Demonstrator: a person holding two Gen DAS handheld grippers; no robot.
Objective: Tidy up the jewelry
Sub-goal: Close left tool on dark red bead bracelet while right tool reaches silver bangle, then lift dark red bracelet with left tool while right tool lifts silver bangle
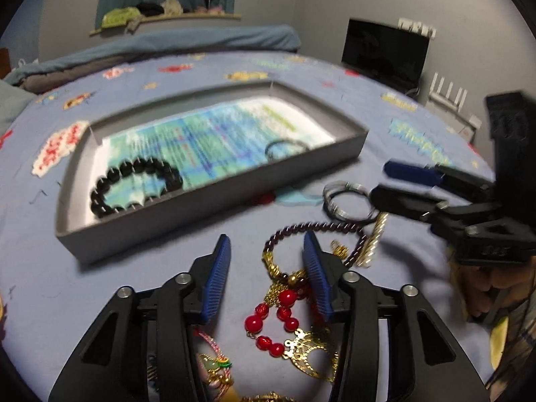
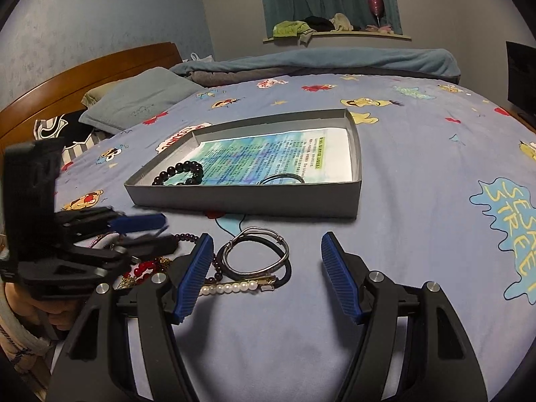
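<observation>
**Two pieces boxed, the pile waits on the bed**

A bedroom: blue cartoon-print bedsheet (image 2: 418, 234) under both of my grippers, a wooden headboard off to the left, a curtained window ledge at the back. The grey box (image 2: 254, 201) lies ahead of both grippers, lined with a printed sheet. It already holds a black bead bracelet (image 2: 181, 172) toward its left end and a thin ring-shaped bangle (image 2: 283, 179) by its near wall. So I judge the sorting partly done, and the step in hand is picking up the next loose piece.

My right gripper (image 2: 268, 268) is spread wide and holds nothing. The silver bangle (image 2: 254, 251), tangled with a black band, lies between its fingers, nearer the left one. A pearl clip (image 2: 231, 288) sits just on the near side of the bangle.

My left gripper (image 1: 268, 268) is also spread and empty, low over the heap: a dark purple bead strand (image 1: 315, 229) runs between its fingers, and a red bead and gold piece (image 1: 284, 318) lies closer in, beneath them.

Next, I think, the right gripper should drop, close on the bangle rim and carry it forward into the box. The risk is the black band or purple strand dragging along, since they overlap.
</observation>
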